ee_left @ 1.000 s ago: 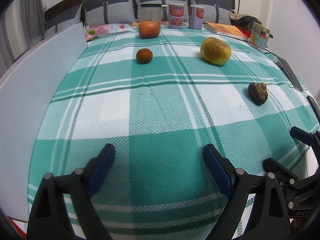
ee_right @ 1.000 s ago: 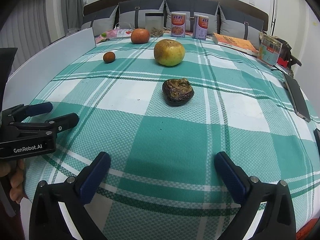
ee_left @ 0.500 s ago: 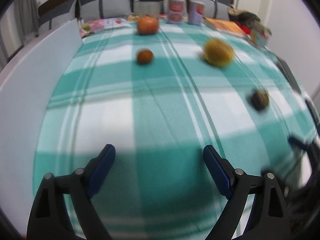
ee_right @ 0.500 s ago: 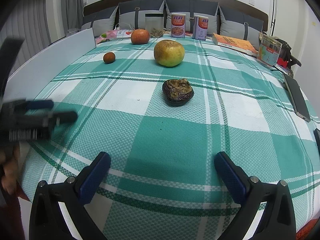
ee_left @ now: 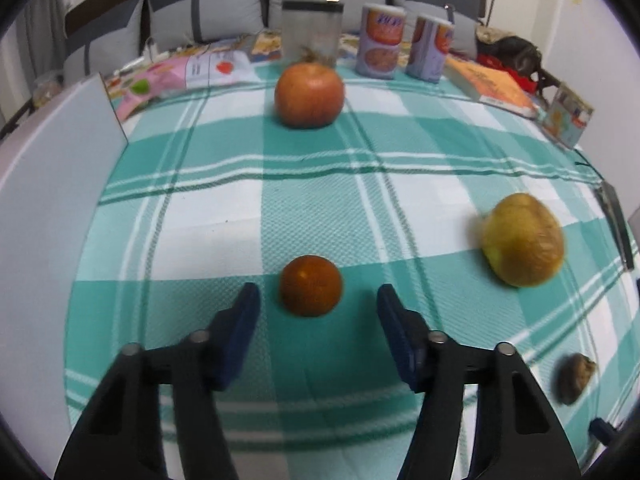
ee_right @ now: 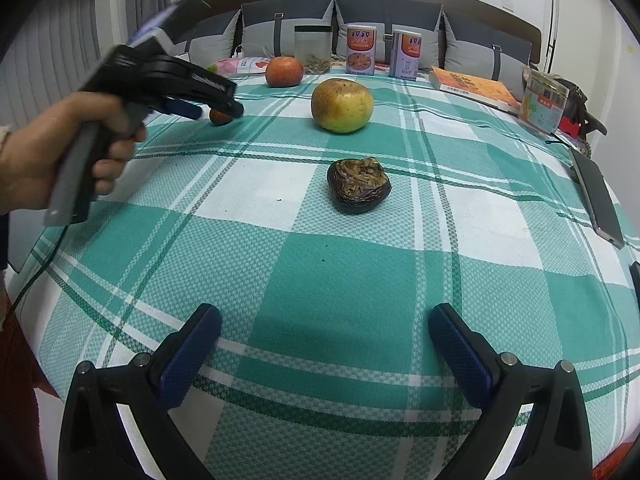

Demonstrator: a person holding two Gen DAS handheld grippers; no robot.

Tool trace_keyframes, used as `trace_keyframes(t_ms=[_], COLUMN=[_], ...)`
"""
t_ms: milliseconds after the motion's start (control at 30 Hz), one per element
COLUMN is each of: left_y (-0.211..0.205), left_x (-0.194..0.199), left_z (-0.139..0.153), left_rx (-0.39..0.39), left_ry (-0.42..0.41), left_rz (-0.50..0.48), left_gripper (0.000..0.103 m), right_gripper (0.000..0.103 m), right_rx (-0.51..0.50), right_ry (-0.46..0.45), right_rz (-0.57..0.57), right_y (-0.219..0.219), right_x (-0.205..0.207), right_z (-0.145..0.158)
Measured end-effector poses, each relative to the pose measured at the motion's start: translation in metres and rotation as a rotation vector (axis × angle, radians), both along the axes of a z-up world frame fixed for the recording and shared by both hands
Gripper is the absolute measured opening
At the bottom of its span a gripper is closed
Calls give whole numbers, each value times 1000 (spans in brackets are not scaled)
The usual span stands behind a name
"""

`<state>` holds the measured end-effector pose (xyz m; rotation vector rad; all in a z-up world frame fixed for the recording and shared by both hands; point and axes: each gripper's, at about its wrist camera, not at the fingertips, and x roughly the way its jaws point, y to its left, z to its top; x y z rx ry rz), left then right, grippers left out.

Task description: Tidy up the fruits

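A small orange fruit [ee_left: 311,285] lies on the green checked cloth just ahead of my open left gripper [ee_left: 318,300], between its fingertips' line and apart from both. A red apple [ee_left: 309,94] sits farther back, a yellow-green fruit [ee_left: 522,240] to the right, and a dark wrinkled fruit [ee_left: 576,378] at the near right. In the right wrist view my right gripper [ee_right: 325,326] is open and empty over the near cloth; the wrinkled fruit [ee_right: 359,185], yellow fruit [ee_right: 342,105], apple [ee_right: 284,71] and left gripper [ee_right: 218,110] at the small orange fruit [ee_right: 219,118] show.
A white board [ee_left: 44,184] stands along the table's left side. At the back stand a clear jar [ee_left: 313,32], two cans [ee_left: 384,42], a book [ee_left: 494,86] and a small box [ee_left: 566,120]. A phone [ee_right: 598,196] lies at the right edge.
My left gripper has moved far forward across the table to the small orange fruit. My right gripper has stayed put. Both remain open.
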<state>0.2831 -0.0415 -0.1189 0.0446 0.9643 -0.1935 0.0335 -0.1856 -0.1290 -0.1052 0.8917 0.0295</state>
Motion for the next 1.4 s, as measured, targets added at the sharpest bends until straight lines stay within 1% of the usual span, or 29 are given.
trace_keyframes(t_ms=[33,67,100,133,233,333,433,567,700,867,900,967,1000,1033,1100,1133,1233,1400], left_y=[2,4,6,7,10,14,18,29,41,50,51,52,51,51,52,53,56,56], left_x=[1,0,-1,0,-2,-13,-37,-81,-115,-126,-126,-127,-127,-127,-128,-129,-129,-128], left_z=[-2,-3,-3,-3,-1,7,18,28,23,4,1,0,-1,-2,-6,-7,-8,-10], left_rx=[-4,-9,-14,-20,-30,-55,-58,-43,-10,12,15,20,35,45,48,43,34,36], left_ry=[-5,-19,-36,-39,-49,-45,-43,-45,-43,-31,-28,-41,-43,-45,-48,-57,-52,-48], left_rz=[9,16,21,20,32,35,6,-27,-16,18,25,38,47,53,60,64,76,76], left_gripper=[50,47,36,31,30,30,30,30,30,31,34,50,71,79,79,82,86,88], right_gripper=[103,103,103,103,103,103,103,103,103,103,103,103,103,103,103,103,103,103], right_rx=[0,0,1,1,1,0,0,0,0,0,0,0,0,0,0,0,0,3], right_ry=[-1,-2,-3,-4,-4,-4,-4,-4,-5,-5,-5,-5,-6,-6,-6,-7,-6,12], right_rz=[2,3,4,4,5,4,4,4,4,5,5,5,5,5,5,5,5,11], right_y=[0,0,0,0,0,0,0,1,1,1,1,1,1,1,1,1,1,1], right_x=[1,1,1,1,2,1,1,0,0,0,0,0,0,0,-1,0,-1,1], right_z=[0,0,0,-1,-1,-1,-1,-1,-1,-1,-1,-1,-1,-1,-1,-1,-1,0])
